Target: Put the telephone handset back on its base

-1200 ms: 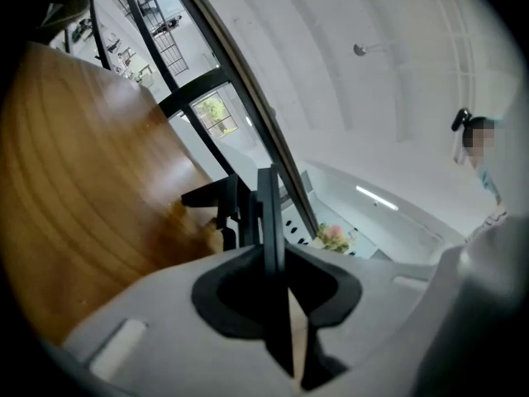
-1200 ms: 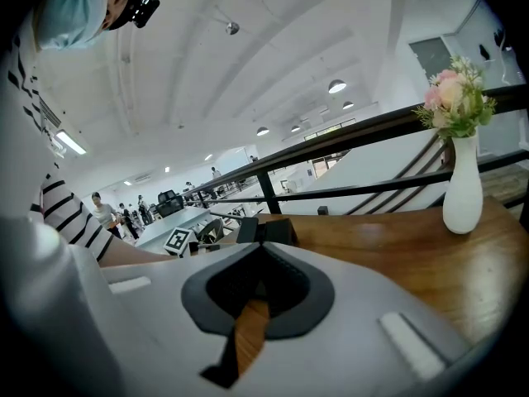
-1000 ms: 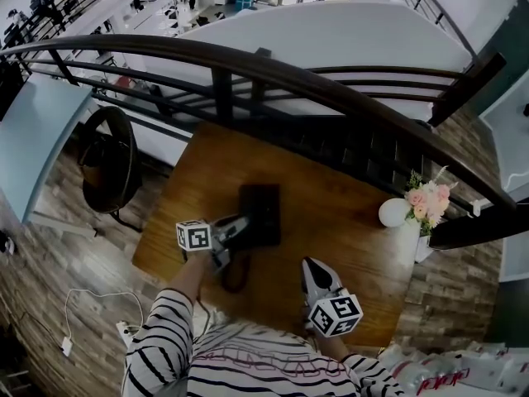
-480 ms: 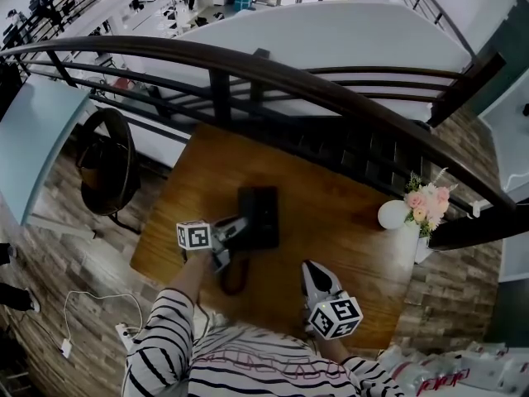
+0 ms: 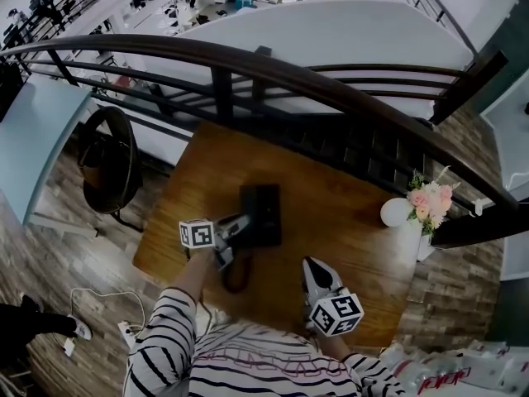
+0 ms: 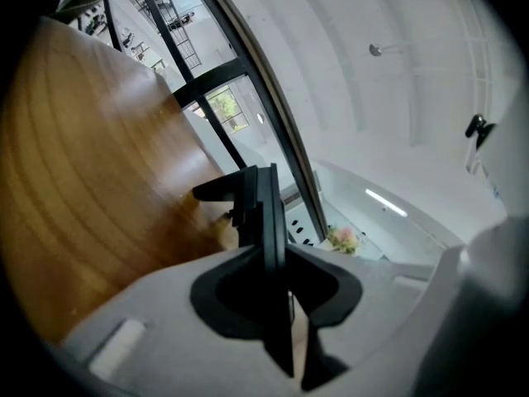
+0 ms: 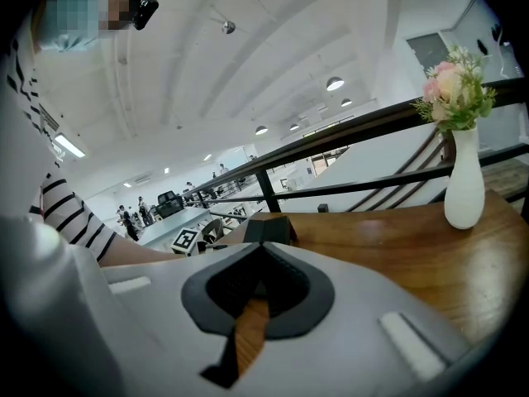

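The black telephone base (image 5: pixel 266 208) sits mid-table. My left gripper (image 5: pixel 240 227) is at its near left edge, shut on the black handset (image 6: pixel 266 213), which stands edge-on between the jaws. In the head view the handset is hard to tell from the base. A dark cord (image 5: pixel 235 276) loops on the table (image 5: pixel 347 222) below the left gripper. My right gripper (image 5: pixel 309 265) hovers over the table's near right, apart from the phone, its jaws shut with nothing in them. In the right gripper view the base (image 7: pixel 266 229) lies just beyond the right gripper (image 7: pixel 264 241).
A white vase of pink flowers (image 5: pixel 426 202) and a white round object (image 5: pixel 394 212) stand at the table's right edge. A dark railing (image 5: pixel 248 63) runs behind the table. A black chair (image 5: pixel 107 160) stands to the left. A white cable (image 5: pixel 91 300) lies on the floor.
The grippers stay almost where they were, the left one still holding the handset at the base. A person has walked into view on the floor at the lower left.
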Demonstrator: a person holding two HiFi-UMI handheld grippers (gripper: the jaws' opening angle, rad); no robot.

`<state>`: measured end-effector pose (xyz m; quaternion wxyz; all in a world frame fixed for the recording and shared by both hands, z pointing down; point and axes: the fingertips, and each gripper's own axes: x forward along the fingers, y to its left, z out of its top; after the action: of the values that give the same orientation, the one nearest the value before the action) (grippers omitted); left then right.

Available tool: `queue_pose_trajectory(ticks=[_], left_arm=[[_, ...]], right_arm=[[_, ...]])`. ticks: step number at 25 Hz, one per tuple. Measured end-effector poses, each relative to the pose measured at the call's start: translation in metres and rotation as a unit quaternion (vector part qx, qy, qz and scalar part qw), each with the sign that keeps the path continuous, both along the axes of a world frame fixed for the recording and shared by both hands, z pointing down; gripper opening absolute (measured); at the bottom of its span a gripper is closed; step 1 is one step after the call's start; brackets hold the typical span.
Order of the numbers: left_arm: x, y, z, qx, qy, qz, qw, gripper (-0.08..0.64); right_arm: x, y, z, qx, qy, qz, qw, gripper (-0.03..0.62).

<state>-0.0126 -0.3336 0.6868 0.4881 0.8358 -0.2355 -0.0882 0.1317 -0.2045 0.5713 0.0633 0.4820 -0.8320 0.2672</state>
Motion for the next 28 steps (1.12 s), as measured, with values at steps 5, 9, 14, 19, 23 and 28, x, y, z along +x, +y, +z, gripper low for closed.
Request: queue_pose_trajectory(ticks=[5, 9, 14, 19, 23, 28], left_arm=[[-0.007, -0.004, -0.002, 0.008, -0.005, -0.023, 0.9997, 0.095], [-0.011, -0.003, 0.001, 0.012, -0.013, -0.035, 0.9992, 0.104], [-0.015, 0.001, 0.007, 0.01, -0.018, -0.046, 0.9987, 0.1], [-0.011, 0.004, -0.002, 0.016, -0.015, -0.044, 0.9988, 0.075], [-0.012, 0.002, -0.003, 0.022, -0.024, -0.042, 0.9986, 0.075], [-0.012, 0.002, 0.004, 0.016, -0.029, -0.042, 0.9986, 0.072]], right_arm=[[-0.002, 0.0, 0.0, 0.0, 0.001, -0.001, 1.0, 0.0], [-0.002, -0.001, 0.001, 0.0, -0.002, -0.002, 1.0, 0.0], [-0.004, 0.0, 0.002, 0.0, -0.005, -0.004, 1.0, 0.0], [-0.004, 0.003, 0.003, -0.002, -0.008, -0.002, 1.0, 0.0], [-0.004, 0.003, 0.003, -0.001, -0.008, 0.001, 1.0, 0.0], [-0.002, 0.007, 0.005, -0.003, -0.008, 0.001, 1.0, 0.0]])
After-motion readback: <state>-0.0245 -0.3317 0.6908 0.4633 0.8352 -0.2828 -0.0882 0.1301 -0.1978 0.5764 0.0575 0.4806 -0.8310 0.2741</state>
